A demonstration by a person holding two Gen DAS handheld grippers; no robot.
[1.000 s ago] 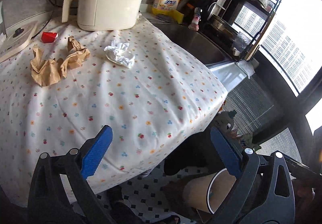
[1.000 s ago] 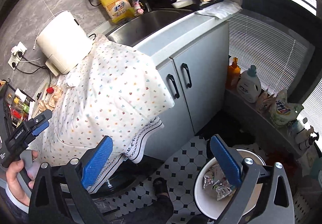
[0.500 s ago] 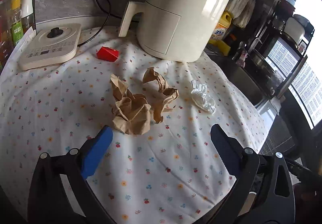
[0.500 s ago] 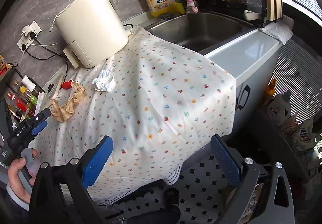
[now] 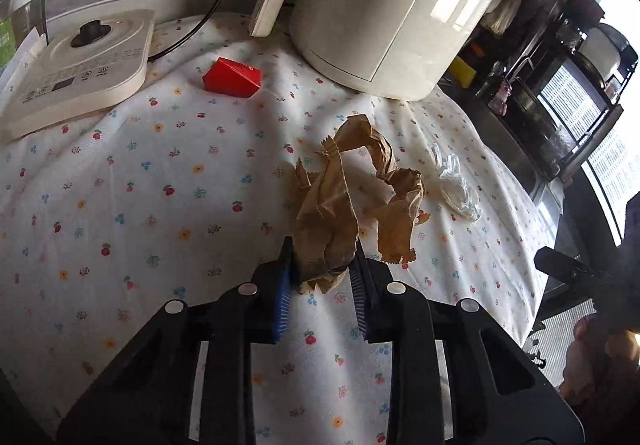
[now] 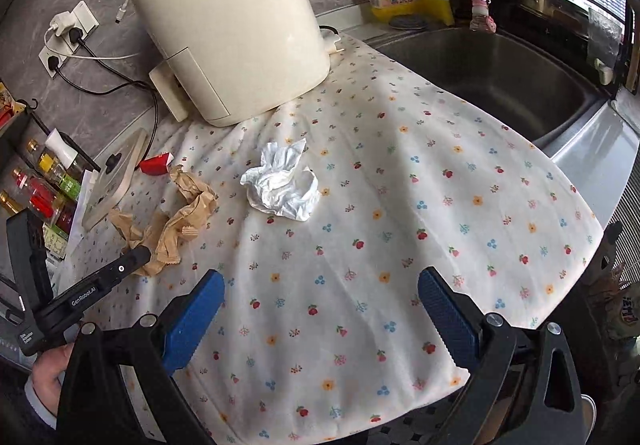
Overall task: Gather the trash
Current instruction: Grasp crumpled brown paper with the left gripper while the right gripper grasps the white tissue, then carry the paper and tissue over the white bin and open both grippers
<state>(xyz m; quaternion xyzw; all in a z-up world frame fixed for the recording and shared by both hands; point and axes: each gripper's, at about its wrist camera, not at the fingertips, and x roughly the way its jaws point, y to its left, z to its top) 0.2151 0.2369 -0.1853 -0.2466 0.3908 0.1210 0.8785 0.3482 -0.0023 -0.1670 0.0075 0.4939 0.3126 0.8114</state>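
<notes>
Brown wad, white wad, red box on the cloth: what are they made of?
Brown wad: looks like kraft paper, matte, sharp creases and a zigzag-cut edge.
White wad: probably tissue or napkin paper, soft matte crumples; thin plastic can't be ruled out.
Red box: likely thin card, smooth with a slight sheen and crisp folded edges.

A: Where is the white tissue?

B: On the flowered cloth, near its middle, before the cream appliance. The brown paper lies near the cloth's left edge.

A: And the right gripper?

B: Its blue jaws stand wide apart above the cloth's near edge.
</notes>
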